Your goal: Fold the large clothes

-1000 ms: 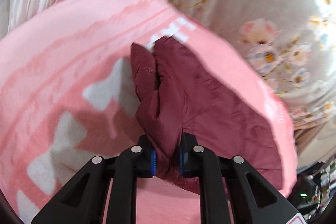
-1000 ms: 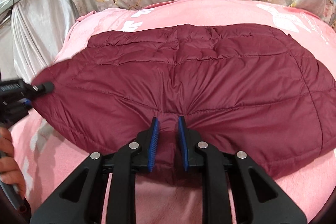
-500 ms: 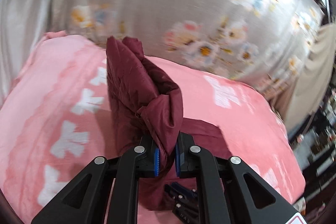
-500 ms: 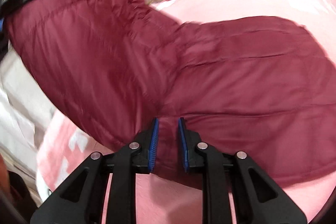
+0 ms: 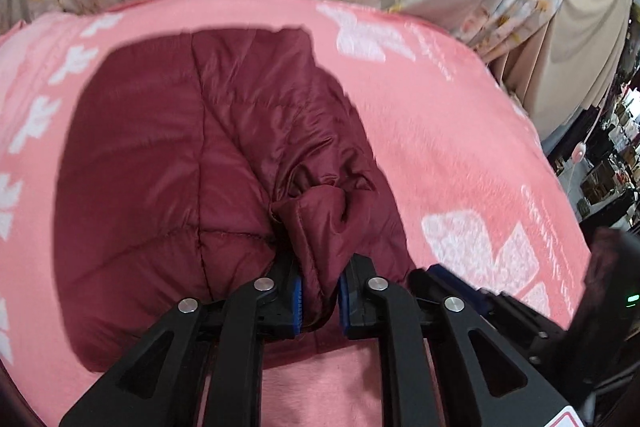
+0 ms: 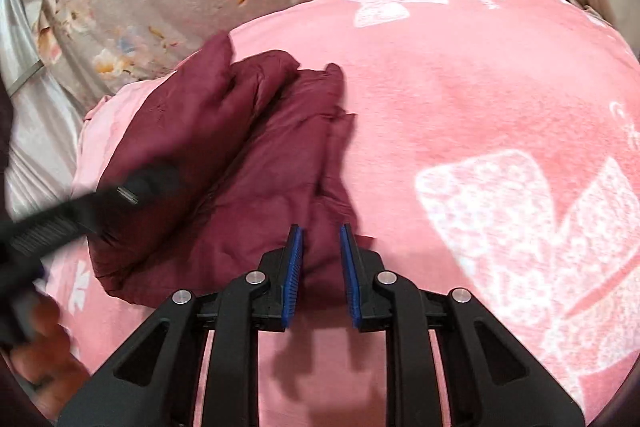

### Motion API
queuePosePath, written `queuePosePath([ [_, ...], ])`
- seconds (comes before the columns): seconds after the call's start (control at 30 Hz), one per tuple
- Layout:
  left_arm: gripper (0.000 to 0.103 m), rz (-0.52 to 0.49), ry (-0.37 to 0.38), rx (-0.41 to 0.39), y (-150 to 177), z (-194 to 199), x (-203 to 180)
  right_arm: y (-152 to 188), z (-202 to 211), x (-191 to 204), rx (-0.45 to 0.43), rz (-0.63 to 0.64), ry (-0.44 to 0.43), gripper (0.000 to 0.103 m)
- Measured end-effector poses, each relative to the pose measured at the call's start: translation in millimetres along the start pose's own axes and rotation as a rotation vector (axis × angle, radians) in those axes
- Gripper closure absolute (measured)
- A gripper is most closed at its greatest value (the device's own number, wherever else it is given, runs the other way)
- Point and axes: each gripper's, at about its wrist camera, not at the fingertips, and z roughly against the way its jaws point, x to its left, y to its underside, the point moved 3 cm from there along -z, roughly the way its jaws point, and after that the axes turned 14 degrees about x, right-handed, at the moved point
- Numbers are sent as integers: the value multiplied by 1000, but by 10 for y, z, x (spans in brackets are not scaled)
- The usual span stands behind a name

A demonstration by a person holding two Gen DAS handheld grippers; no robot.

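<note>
while the pink blanket (image 5: 460,131) covers the bed, the maroon puffer jacket (image 5: 168,163) lies doubled over near its left edge, so one fold looks done; left claw (image 5: 320,293) pinches its hem, right claw (image 6: 320,263) spread around fabric.

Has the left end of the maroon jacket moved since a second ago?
Yes. The left gripper has carried it rightward over the jacket; the jacket now covers only the left of the pink blanket.
</note>
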Motion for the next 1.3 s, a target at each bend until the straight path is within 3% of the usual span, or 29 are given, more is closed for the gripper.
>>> queuePosePath([
  [0.1,75,6,51,-1,81,28,-44,-62,47,-51,-16,-4,-7,83],
  [0.17,64,9,131,-36,88,274,-56,-106,126,-34,-40,4,-21,80],
  [0.2,59,10,150,-59,82,399,-26,-125,181,-17,-54,11,-32,75],
  [0.27,40,24,150,-137,93,717,81,-166,317,99,-95,39,-54,59],
  [0.3,38,37,120,-202,99,918,191,-183,351,144,-106,54,-61,57],
  [0.4,37,97,-30,-251,81,1097,494,-289,452,435,-123,134,-102,51],
  [0.5,37,195,-109,-239,83,1062,876,-379,377,661,-91,176,-138,46],
  [0.63,38,276,-140,-176,154,875,1249,-446,80,866,-11,214,-115,46],
  [0.7,38,273,-163,-146,193,767,1307,-412,-16,862,19,227,-91,68],
  [0.73,39,265,-171,-130,205,708,1305,-398,-44,805,33,217,-71,92],
  [0.77,39,258,-172,-118,247,666,1315,-394,-35,730,33,204,-87,95],
  [0.93,43,210,-157,-43,301,349,1198,-272,117,342,-5,145,-37,100],
  [1.07,43,173,-145,-3,363,135,1043,-131,25,47,28,75,-16,100],
  [1.3,42,100,-256,5,412,-89,861,8,-354,-131,94,22,-14,99],
])
